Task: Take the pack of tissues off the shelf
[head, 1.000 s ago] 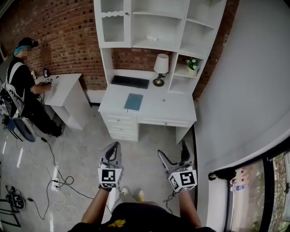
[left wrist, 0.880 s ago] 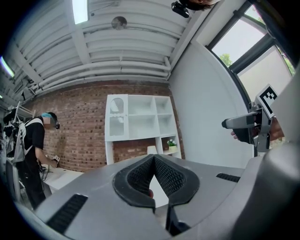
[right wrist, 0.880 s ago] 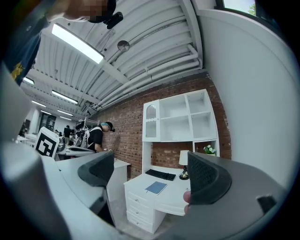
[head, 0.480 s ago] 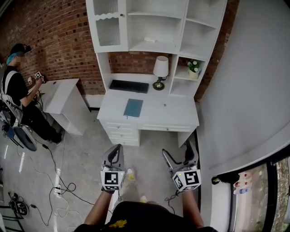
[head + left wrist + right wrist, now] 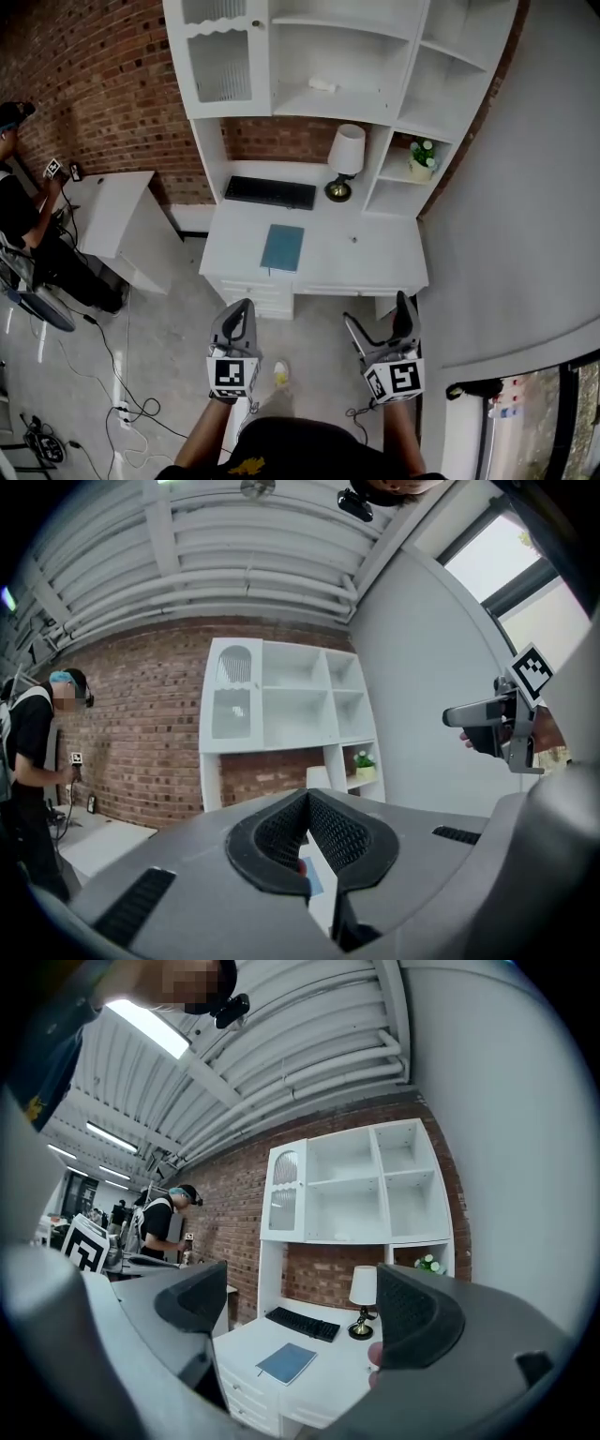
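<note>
One pack of tissues [image 5: 322,85] lies on the shelf's [image 5: 291,101] middle board, toward its right end, above the lamp [image 5: 345,155]. We hold both grippers low, short of the desk's [image 5: 375,253] front edge. The left gripper [image 5: 241,309] has its jaws pressed together; the right gripper [image 5: 376,314] has them spread, with nothing between.

The shelf unit [image 5: 309,56] is cut off by the top edge of the head view, and the pack of tissues [image 5: 322,85] on it shows only as a small pale shape. At the left edge a person [image 5: 17,202] is half cut off. In the left gripper view the left gripper [image 5: 307,797] hides all but a sliver of the counter [image 5: 321,902] and the blue notebook [image 5: 312,883]
</note>
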Demonstrator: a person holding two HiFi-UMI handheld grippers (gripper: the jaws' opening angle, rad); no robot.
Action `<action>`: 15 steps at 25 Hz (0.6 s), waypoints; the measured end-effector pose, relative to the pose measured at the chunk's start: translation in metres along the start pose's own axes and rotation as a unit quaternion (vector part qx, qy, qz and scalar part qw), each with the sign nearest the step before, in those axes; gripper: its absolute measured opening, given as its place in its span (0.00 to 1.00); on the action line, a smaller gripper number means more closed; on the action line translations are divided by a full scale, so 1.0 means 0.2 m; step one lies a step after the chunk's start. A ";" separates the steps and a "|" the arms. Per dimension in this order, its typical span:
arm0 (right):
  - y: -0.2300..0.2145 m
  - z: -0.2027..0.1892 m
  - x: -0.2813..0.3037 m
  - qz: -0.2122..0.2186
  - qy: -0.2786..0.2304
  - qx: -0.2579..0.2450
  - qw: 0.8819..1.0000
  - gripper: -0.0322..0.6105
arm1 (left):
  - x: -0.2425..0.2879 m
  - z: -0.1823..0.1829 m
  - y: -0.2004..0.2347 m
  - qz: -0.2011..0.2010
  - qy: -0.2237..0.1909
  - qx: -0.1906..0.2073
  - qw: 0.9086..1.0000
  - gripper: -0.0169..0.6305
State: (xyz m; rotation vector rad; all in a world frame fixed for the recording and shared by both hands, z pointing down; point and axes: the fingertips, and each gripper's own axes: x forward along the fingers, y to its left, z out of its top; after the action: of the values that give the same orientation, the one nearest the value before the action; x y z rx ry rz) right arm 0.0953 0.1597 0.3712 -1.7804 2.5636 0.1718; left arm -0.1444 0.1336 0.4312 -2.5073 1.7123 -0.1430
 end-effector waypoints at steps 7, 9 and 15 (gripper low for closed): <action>-0.11 0.06 0.45 -0.015 0.000 -0.002 1.000 0.79 | 0.43 0.12 0.29 -0.004 -0.025 -0.001 1.000 0.05; -0.13 0.07 0.56 -0.019 -0.003 0.000 1.000 0.79 | 0.51 0.14 0.37 -0.001 -0.033 -0.002 0.999 0.05; -0.11 0.08 0.82 -0.018 -0.009 0.006 1.000 0.79 | 0.70 0.15 0.57 0.002 -0.037 -0.005 0.999 0.05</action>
State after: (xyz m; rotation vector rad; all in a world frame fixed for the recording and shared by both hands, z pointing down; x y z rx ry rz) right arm 0.0567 0.0003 0.3408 -1.8107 2.5145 0.1714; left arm -0.1952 -0.0370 0.3894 -2.4847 1.6936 -0.0414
